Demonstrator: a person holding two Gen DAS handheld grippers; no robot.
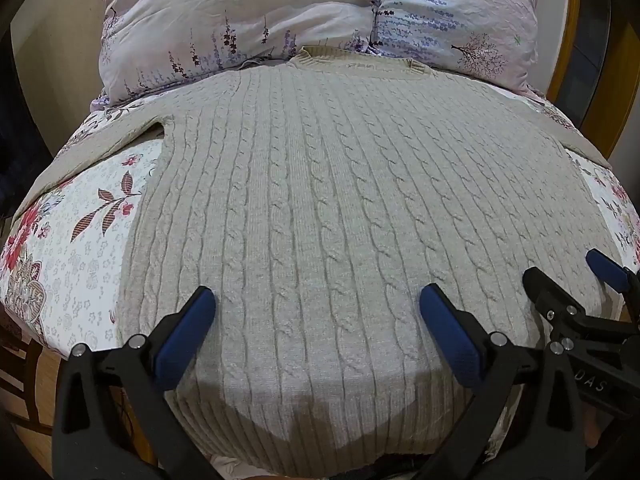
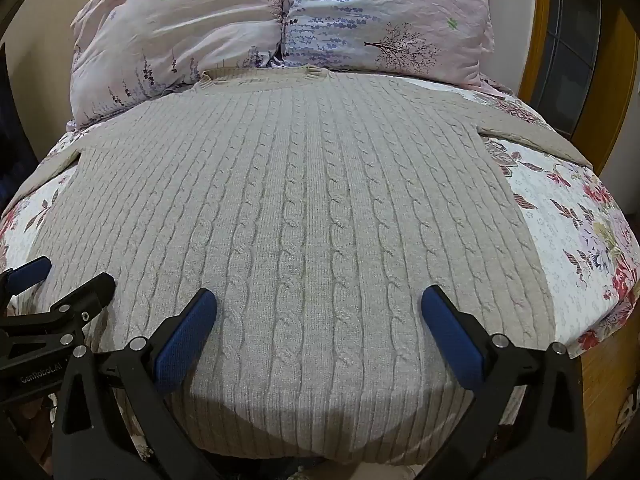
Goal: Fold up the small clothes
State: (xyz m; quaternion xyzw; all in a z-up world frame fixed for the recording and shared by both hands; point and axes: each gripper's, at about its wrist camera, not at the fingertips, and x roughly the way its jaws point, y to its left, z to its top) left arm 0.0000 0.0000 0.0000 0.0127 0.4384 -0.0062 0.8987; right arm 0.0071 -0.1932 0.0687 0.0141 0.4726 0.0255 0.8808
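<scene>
Plainly, both claws hang spread wide over the near end of the sweater, gripping nothing. The left claw (image 1: 316, 316) has its blue pads (image 1: 188, 332) splayed apart above the sweater's lower body, on the sweater's left half; the right claw (image 2: 318, 316) is opened the same way just beside it, over the right half. Each shows at the edge of the other's view, so the two sit close together, side by side, pointing up the sweater toward its collar. Whether the pads touch the knit or hover just above it, I cannot tell.

That stance reads as a starting pose: jaws apart and centred over the hem end, ready to reach out to either side for a first fold.

The sweater (image 1: 340, 200) is a pale grey-beige cable knit, laid flat and face up on the bed (image 1: 72, 264). Its ribbed hem (image 1: 320, 432) lies nearest the claws, reaching the bed's near edge, and its collar (image 1: 360, 60) lies at the far end. Both sleeves are spread outward from the shoulders: the left sleeve (image 1: 96, 140) runs off toward the bed's left edge, the right sleeve (image 2: 532, 136) toward the right edge. Spreading it this way leaves every edge free to grasp, and no fold looks made yet.

Beyond the collar, a large floral pillow (image 1: 312, 12) is propped at the head of the bed, touching or nearly touching the collar. Under the sweater, the bed's flowered cover shows on both sides of the body.
</scene>
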